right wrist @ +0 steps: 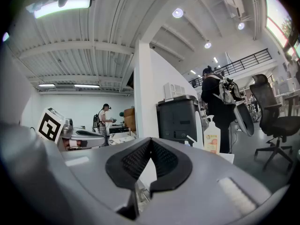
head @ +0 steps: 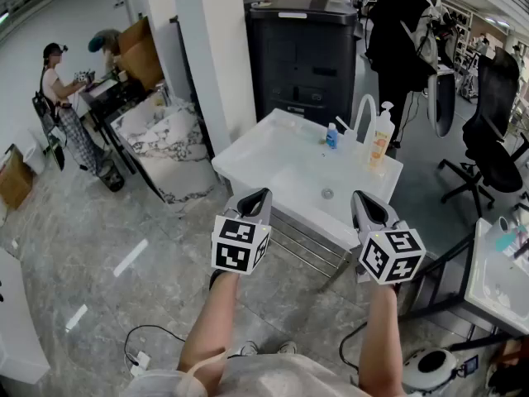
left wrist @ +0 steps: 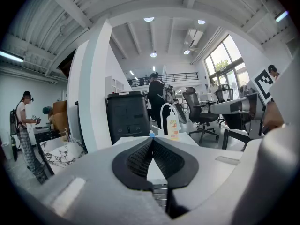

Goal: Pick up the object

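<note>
A white sink basin (head: 273,160) stands in front of me. On its far rim are a small blue-capped bottle (head: 331,136), a white and orange pump bottle (head: 378,139) and a curved white faucet (head: 361,112). My left gripper (head: 257,197) hovers at the basin's near edge, shut and empty. My right gripper (head: 364,201) is level with it to the right, also shut with nothing in it. In the left gripper view the pads (left wrist: 140,156) meet at a point, with the pump bottle (left wrist: 173,125) far beyond. The right gripper view also shows the pump bottle (right wrist: 212,136) ahead.
A black cabinet (head: 306,52) stands behind the basin, with a white pillar (head: 216,64) at its left. Marble slabs (head: 165,139) lean at the left, near a person (head: 59,106). A black office chair (head: 496,131) and another white table (head: 496,275) are at the right. Cables (head: 140,346) lie on the floor.
</note>
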`<state>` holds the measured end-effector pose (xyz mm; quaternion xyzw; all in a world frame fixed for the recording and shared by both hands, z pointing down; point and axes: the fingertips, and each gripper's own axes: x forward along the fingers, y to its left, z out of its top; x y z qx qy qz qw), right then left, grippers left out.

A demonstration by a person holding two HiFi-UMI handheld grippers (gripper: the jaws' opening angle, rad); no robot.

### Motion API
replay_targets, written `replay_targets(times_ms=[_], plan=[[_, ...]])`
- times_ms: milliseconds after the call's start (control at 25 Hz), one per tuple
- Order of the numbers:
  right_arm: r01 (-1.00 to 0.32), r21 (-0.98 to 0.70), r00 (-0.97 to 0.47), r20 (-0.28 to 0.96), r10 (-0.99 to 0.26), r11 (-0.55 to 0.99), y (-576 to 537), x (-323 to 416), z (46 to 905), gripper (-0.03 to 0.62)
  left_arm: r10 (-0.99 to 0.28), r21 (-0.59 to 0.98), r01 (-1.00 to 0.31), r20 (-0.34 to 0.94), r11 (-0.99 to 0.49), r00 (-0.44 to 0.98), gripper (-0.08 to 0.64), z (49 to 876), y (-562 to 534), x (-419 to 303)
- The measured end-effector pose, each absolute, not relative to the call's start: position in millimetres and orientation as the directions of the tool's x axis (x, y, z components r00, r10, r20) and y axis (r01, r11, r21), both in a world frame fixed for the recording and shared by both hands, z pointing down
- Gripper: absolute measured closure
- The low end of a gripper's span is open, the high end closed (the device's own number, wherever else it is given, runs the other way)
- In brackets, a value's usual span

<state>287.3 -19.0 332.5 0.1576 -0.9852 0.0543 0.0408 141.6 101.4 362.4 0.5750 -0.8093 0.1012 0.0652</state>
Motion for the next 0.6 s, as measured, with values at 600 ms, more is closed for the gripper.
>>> replay_targets(times_ms=[600], plan=[[-0.311,-0.113,-0.949,0.100,-0.300,0.944,-39,292,349,0.594,-0.911,-0.045,-0.931,0.194,0.361,-0.363,0.534,368,85,134]])
